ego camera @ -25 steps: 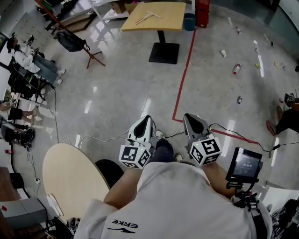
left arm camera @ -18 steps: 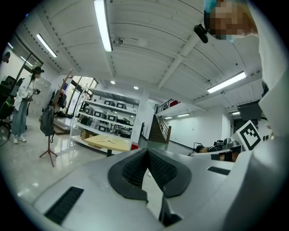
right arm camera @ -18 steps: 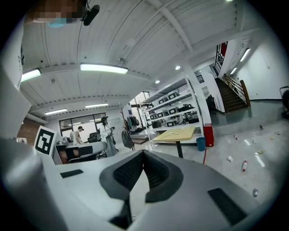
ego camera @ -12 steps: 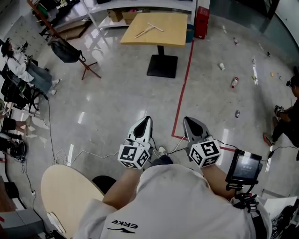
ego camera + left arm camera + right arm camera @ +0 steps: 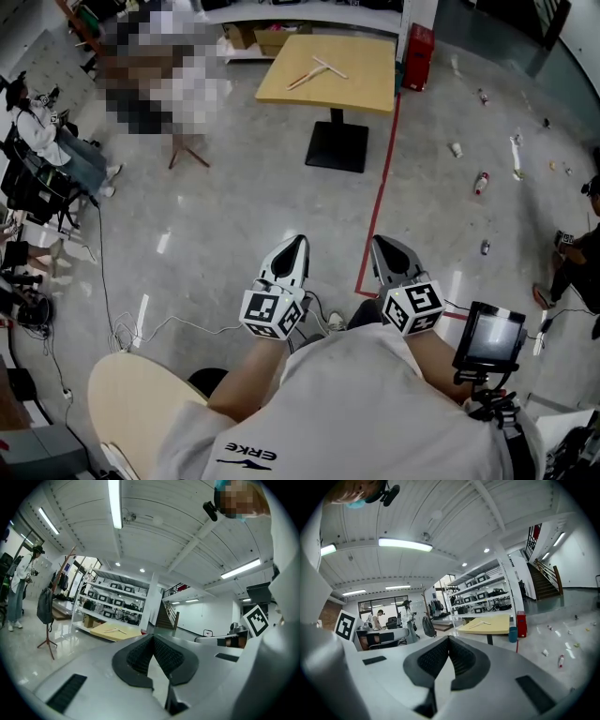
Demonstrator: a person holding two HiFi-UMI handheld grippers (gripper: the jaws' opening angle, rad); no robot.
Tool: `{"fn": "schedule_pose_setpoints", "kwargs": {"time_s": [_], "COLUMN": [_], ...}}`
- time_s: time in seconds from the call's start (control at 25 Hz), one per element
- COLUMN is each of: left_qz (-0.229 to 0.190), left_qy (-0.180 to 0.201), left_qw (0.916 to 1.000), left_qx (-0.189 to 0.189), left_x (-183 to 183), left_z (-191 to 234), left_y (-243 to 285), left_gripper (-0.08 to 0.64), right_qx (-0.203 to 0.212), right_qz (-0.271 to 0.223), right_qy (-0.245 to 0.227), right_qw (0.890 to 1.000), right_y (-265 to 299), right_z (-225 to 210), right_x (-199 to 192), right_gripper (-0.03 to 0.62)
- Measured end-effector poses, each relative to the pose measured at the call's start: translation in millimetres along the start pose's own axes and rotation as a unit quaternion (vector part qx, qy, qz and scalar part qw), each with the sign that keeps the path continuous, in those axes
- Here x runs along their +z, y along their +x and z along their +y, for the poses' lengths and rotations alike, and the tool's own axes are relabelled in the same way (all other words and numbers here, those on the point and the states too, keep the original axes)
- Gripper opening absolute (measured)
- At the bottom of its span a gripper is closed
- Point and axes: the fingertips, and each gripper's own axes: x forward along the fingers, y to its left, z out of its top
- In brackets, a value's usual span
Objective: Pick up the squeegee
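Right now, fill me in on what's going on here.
A person holds a gripper in each hand, the left gripper and the right gripper, side by side out in front. Both are shut and empty. They point across open floor toward a wooden table, where the squeegee lies untouched. The person stands well short of the table, so the pickup has not begun.
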Motion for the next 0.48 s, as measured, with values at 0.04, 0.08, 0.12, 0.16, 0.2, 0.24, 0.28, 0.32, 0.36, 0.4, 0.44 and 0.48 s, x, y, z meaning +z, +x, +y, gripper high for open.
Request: {"fn": "schedule_pose_setpoints", "kwargs": {"time_s": [0.04,0.08,0.12,0.16,0.2,0.24,0.28,0.32,0.36,0.4,0.44,0.48], "left_qz": [0.002,0.005,0.007,0.009,0.010,0.010,0.010,0.010,0.009,0.008,0.006,0.005], "left_qy": [0.000,0.000,0.000,-0.001,-0.002,-0.001,0.001,0.003,0.006,0.009,0.011,0.012], "left_qw": [1.0000,1.0000,1.0000,0.9999,0.9999,0.9998,0.9998,0.9997,0.9997,0.9997,0.9997,0.9996], "left_qx": [0.001,0.003,0.006,0.009,0.013,0.016,0.018,0.020,0.021,0.022,0.023,0.024], "left_x": [0.8,1.6,2.4,3.4,4.6,6.1,7.7,9.2,10.8,12.5,14.2,15.5], "left_z": [4.5,9.4,14.7,20.0,25.0,29.7,34.2,38.8,43.7,49.2,55.2,61.7], "left_y": [4.2,9.3,15.1,21.5,28.1,35.2,43.0,51.8,61.9,72.6,83.6,94.7], "left_gripper": [0.003,0.003,0.003,0.003,0.003,0.003,0.003,0.003,0.003,0.003,0.003,0.003], "right_qx": [0.000,0.000,0.000,0.001,0.003,0.007,0.011,0.015,0.018,0.021,0.023,0.025], "right_qz": [0.001,0.001,0.002,0.002,0.002,0.003,0.003,0.002,0.000,-0.002,-0.004,-0.005], "right_qy": [0.000,0.000,0.001,0.002,0.003,0.003,0.002,0.001,0.000,0.000,0.001,0.002], "right_qw": [1.000,1.000,1.000,1.000,1.000,1.000,1.000,1.000,1.000,1.000,1.000,1.000], "right_y": [6.9,14.2,21.9,29.9,38.2,46.9,56.0,65.6,75.9,86.8,98.1,109.5], "right_z": [-1.9,-4.5,-7.9,-11.5,-15.3,-19.0,-23.2,-28.3,-34.3,-41.0,-47.9,-54.8], "right_x": [2.4,5.3,8.4,11.6,14.8,17.9,21.0,24.2,27.3,30.3,33.0,35.4], "right_gripper": [0.005,0.005,0.005,0.005,0.005,0.005,0.005,0.005,0.005,0.005,0.005,0.005]}}
